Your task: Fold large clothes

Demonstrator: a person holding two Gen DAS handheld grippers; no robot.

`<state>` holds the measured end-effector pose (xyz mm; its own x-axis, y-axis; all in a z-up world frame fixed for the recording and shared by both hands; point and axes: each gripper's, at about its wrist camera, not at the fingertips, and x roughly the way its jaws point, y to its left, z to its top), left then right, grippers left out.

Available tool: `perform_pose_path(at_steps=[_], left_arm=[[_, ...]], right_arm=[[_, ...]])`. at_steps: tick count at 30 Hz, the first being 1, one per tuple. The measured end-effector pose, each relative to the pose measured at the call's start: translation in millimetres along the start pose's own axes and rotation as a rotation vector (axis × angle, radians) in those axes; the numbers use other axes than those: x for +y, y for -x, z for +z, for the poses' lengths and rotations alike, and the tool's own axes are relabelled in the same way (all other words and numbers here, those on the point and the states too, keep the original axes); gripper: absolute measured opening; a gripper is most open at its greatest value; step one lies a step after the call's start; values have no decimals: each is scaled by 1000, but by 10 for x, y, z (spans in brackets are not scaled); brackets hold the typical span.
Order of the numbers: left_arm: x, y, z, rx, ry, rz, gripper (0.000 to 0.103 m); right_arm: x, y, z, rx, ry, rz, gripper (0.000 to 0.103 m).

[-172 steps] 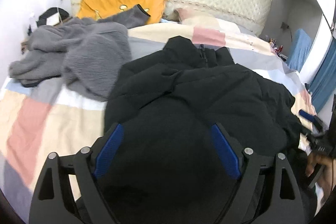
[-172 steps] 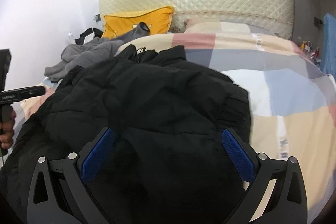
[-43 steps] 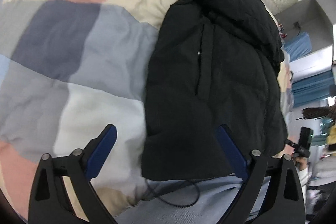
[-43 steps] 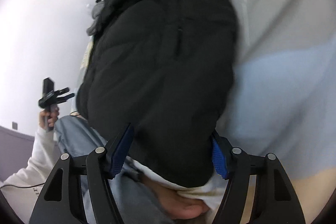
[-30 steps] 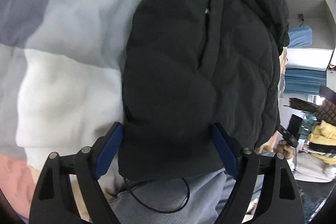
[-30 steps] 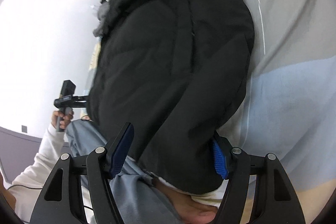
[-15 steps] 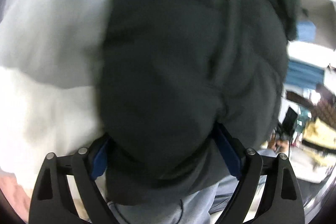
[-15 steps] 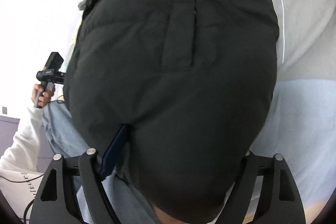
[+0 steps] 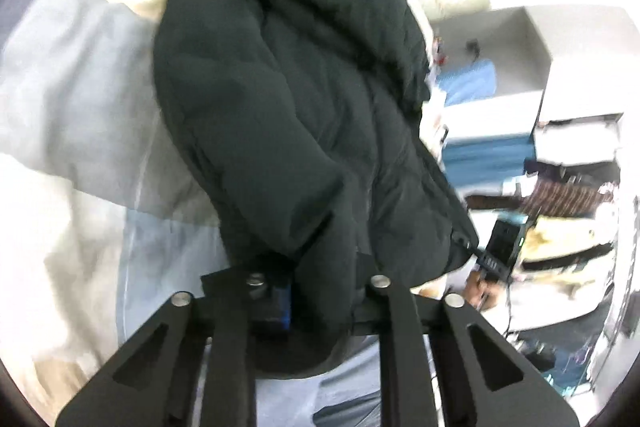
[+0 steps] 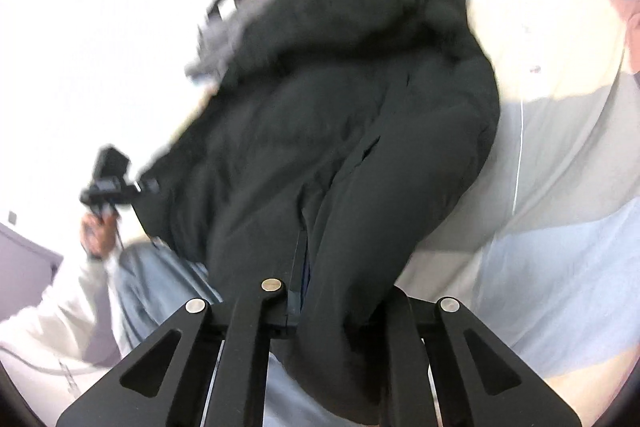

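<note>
The black puffer jacket [image 9: 304, 99] lies on the patchwork bedcover [image 9: 80, 99], and its near hem is lifted off the bed. In the left wrist view its long axis runs from the hem at 6 o'clock up to the collar at about 12 o'clock, leaning a little to 1 o'clock. In the right wrist view the same jacket [image 10: 360, 115] runs from 6 o'clock toward 12 o'clock, with the collar end far from the camera.

The left gripper [image 9: 320, 301] has just been closing and its jaws are now narrow, pinching a thick fold of the hem. The right gripper [image 10: 340, 303] has also just closed, and its jaws clamp the hem fabric. Both pictures are blurred.

At 9 o'clock in the right wrist view, a hand [image 10: 98, 227] holds the other gripper's handle.
</note>
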<state>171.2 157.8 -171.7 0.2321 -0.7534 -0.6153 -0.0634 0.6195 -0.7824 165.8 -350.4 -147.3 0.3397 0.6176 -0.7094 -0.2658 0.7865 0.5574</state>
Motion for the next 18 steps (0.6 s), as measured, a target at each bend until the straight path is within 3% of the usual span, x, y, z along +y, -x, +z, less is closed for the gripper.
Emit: perform_pose_path(at_steps=[3, 8, 13, 18], left_arm=[[-53, 313, 87, -60, 3, -6, 10], [-317, 911, 9, -200, -18, -55, 7], [-438, 1333, -185, -268, -4, -65, 7], [-554, 1587, -409, -302, -3, -71, 7]], right_arm=[[39, 138, -44, -85, -33, 30, 8], [201, 437, -221, -246, -56, 186, 8], [294, 804, -486, -383, -61, 292, 7], [405, 1087, -770, -484, -55, 342, 7]])
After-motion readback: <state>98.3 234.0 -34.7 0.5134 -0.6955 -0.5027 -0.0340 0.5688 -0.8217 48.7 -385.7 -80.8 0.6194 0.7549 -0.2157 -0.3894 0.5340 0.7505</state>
